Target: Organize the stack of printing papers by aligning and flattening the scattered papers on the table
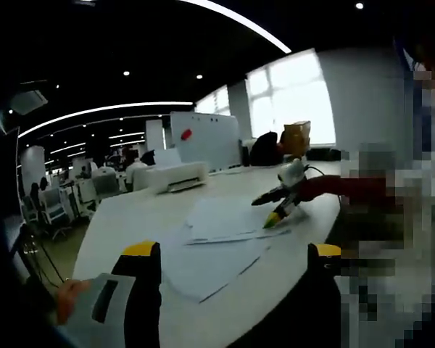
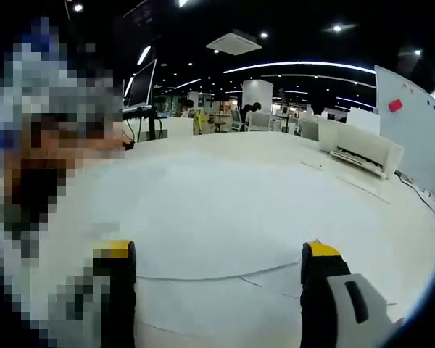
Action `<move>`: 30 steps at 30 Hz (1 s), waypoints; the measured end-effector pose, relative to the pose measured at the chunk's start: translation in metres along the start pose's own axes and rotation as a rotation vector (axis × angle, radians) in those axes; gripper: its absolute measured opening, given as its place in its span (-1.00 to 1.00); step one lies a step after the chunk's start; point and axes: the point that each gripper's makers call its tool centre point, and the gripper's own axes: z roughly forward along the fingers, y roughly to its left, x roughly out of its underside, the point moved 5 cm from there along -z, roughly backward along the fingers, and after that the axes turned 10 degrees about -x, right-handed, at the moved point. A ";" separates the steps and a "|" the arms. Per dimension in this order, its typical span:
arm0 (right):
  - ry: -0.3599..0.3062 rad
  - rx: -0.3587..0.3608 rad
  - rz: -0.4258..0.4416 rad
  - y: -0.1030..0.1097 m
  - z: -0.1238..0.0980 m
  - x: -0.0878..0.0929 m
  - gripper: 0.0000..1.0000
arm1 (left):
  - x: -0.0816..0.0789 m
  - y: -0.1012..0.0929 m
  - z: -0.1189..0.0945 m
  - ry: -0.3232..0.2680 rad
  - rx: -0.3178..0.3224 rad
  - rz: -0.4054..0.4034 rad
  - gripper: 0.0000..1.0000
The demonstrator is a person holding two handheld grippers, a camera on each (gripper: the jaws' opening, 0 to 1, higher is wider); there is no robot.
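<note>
The printing papers (image 1: 217, 239) lie fanned and askew on the white bench (image 1: 130, 210), toward its near edge in the left gripper view: a smaller pile on top, larger sheets splayed beneath it toward the camera. The left claw (image 1: 232, 264) hovers above the near edge with its yellow-tipped jaws spread wide, released and holding nothing. The right claw (image 1: 275, 206) reaches in from the right side, its tips down at the far corner of the top pile; from here I cannot tell whether they touch the paper. In the right gripper view the right claw (image 2: 217, 264) also stands wide apart, with a sheet edge (image 2: 225, 275) running across the bench between its jaws. A printer (image 1: 170, 176) sits near the far edge, a whiteboard (image 1: 206, 138) behind it.

The risks are plain. A jaw tip pressed down and dragged could crease or curl a sheet rather than slide it. Pushing from one side alone would likely rotate the pile, not square it, and sheets near the edge could slip off the bench.
</note>
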 end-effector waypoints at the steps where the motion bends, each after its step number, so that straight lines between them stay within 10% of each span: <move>1: 0.006 -0.005 0.008 0.001 0.001 0.001 0.80 | -0.001 0.000 0.000 -0.005 0.001 -0.003 0.71; 30: -0.011 -0.046 0.029 0.004 0.016 0.004 0.37 | 0.005 0.004 -0.002 -0.001 -0.006 -0.009 0.69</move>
